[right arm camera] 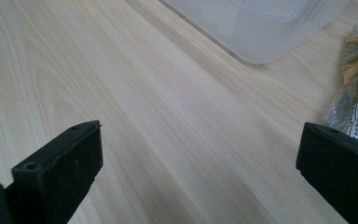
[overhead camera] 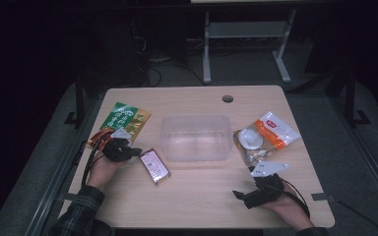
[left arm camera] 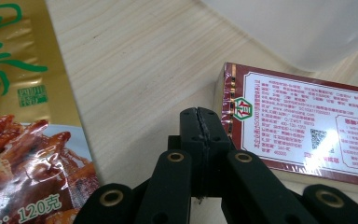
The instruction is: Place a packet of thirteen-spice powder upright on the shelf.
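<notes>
Laboratory or test workspace, probably: a light wooden table with a cable hole on grey carpet, a metal-framed bench and trailing cables in the dark background.

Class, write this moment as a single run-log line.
left tongs: shut, empty, beside red packet | right tongs: open over table | clear tub: empty
</notes>
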### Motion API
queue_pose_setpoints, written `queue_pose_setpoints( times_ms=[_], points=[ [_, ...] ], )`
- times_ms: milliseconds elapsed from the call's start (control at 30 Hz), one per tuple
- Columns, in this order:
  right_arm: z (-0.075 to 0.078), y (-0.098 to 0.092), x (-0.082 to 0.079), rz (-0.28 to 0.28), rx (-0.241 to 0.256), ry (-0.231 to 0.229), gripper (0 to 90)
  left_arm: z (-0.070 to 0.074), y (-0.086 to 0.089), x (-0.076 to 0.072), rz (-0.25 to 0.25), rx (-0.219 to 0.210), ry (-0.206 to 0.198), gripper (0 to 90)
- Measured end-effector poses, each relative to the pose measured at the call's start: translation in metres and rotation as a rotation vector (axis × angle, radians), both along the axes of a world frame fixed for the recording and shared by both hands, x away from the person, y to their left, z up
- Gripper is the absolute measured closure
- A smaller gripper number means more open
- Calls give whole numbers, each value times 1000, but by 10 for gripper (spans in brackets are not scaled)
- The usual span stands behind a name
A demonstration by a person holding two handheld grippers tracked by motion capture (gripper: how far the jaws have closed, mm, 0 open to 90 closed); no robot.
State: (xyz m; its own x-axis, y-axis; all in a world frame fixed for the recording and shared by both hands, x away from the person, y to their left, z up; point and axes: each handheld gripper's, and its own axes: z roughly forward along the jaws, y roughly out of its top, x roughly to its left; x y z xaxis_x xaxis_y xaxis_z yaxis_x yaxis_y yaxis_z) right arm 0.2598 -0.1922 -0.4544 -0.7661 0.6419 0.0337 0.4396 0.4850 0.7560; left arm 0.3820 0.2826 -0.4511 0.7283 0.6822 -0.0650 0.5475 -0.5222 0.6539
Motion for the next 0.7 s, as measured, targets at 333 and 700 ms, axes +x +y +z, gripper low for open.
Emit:
queue_pose_setpoints(
  times_ms=[333,700],
  points=[
    [0,0,0,-3,-5,-1,0,1,-7,-11,-38,13,21,899],
    [0,-1,0,-2,-8,-5,0,2,-20,-32,-112,-2,56,899]
  ],
)
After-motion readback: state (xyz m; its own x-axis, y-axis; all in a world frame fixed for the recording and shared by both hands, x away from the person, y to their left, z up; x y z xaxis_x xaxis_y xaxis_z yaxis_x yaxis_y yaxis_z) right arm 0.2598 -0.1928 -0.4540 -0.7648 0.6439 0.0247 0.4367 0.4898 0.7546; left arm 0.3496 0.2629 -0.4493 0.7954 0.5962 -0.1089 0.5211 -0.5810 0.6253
